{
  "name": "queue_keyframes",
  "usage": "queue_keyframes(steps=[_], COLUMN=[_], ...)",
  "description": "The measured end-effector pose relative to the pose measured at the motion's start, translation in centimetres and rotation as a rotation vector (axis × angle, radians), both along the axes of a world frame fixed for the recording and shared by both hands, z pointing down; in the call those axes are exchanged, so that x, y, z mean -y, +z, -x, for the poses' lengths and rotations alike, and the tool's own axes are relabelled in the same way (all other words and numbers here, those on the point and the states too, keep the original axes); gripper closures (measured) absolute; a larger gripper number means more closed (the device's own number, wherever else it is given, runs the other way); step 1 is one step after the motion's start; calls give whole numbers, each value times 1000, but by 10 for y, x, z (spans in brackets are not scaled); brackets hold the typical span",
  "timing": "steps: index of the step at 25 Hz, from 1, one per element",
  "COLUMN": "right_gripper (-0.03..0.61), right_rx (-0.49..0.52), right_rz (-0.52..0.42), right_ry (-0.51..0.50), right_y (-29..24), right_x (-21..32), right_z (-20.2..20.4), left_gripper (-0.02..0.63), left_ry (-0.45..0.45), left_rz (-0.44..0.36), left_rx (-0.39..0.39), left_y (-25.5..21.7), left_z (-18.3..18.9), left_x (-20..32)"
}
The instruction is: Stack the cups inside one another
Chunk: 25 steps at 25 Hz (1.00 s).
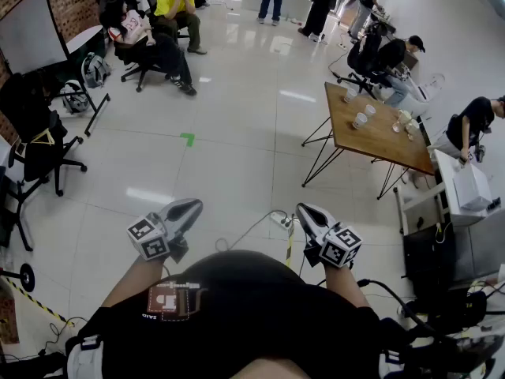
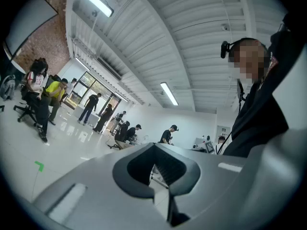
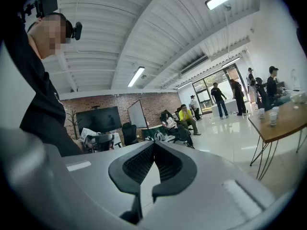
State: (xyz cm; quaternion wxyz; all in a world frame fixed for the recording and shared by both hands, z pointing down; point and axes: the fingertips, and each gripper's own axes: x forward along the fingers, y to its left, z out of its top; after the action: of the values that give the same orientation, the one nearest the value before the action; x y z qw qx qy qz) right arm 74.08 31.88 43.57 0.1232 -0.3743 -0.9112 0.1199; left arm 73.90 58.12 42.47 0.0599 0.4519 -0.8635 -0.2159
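Three white cups [image 1: 360, 120] stand on a wooden table [image 1: 387, 144] far off at the right of the head view; the right gripper view shows the cups [image 3: 273, 117] on the table's edge [image 3: 283, 127] at its right side. Both grippers are held level close to my body, well away from the table. My left gripper [image 1: 192, 206] has its tips [image 2: 154, 145] meeting, shut with nothing in it. My right gripper [image 1: 304, 210] is shut too, with its tips [image 3: 153, 143] together and nothing between them.
Several people sit on office chairs [image 1: 150, 50] at the back left and others work near the table [image 1: 394, 54]. A white cabinet [image 1: 469, 192] stands right of the table. Cables [image 1: 268, 221] lie on the glossy floor by my feet. A whiteboard [image 1: 30, 30] stands at left.
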Motion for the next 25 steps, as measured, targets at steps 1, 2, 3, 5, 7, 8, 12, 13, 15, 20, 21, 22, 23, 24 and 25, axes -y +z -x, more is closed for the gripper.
queue_keyframes(steps=[1, 2, 3, 5, 7, 8, 12, 13, 15, 20, 21, 22, 23, 24, 25], right_gripper=[565, 565, 564, 563, 563, 565, 565, 563, 565, 565, 564, 563, 565, 565, 565], right_rx=[-3, -6, -8, -12, -19, -22, -34, -40, -49, -55, -52, -42, -29, -17, -9], right_rz=[3, 6, 9, 14, 14, 14, 37, 53, 67, 48, 36, 21, 9, 3, 3], right_ry=[6, 13, 19, 31, 44, 51, 80, 83, 68, -58, -92, -124, -151, -169, -181], right_y=[0, 1, 2, 4, 5, 6, 16, 20, 27, 26, 22, 19, 17, 15, 14], right_x=[-5, -9, -13, -18, -16, -11, 23, 34, 55, 99, 106, 111, 115, 119, 122], right_z=[3, 6, 10, 19, 29, 34, 66, 78, 103, 178, 192, 206, 222, 238, 254], left_gripper=[612, 612, 612, 612, 612, 612, 612, 612, 612, 612, 612, 612, 612, 612, 612], left_ry=[6, 11, 14, 18, 28, 35, 55, 57, 57, -20, -28, -38, -51, -66, -78], left_rz=[-4, -7, -9, -3, 2, 4, 10, 13, 26, 13, 14, 20, 26, 26, 24], left_rx=[0, 0, 0, 1, 0, -1, -6, -6, -3, -2, 7, 18, 23, 21, 14], left_y=[2, 5, 7, 10, 14, 14, 16, 17, 19, 4, 0, -4, -8, -10, -11], left_z=[2, 5, 9, 20, 34, 40, 71, 81, 102, 167, 177, 188, 199, 210, 220], left_x=[-7, -14, -20, -30, -31, -27, 3, 13, 36, 104, 118, 128, 136, 142, 147])
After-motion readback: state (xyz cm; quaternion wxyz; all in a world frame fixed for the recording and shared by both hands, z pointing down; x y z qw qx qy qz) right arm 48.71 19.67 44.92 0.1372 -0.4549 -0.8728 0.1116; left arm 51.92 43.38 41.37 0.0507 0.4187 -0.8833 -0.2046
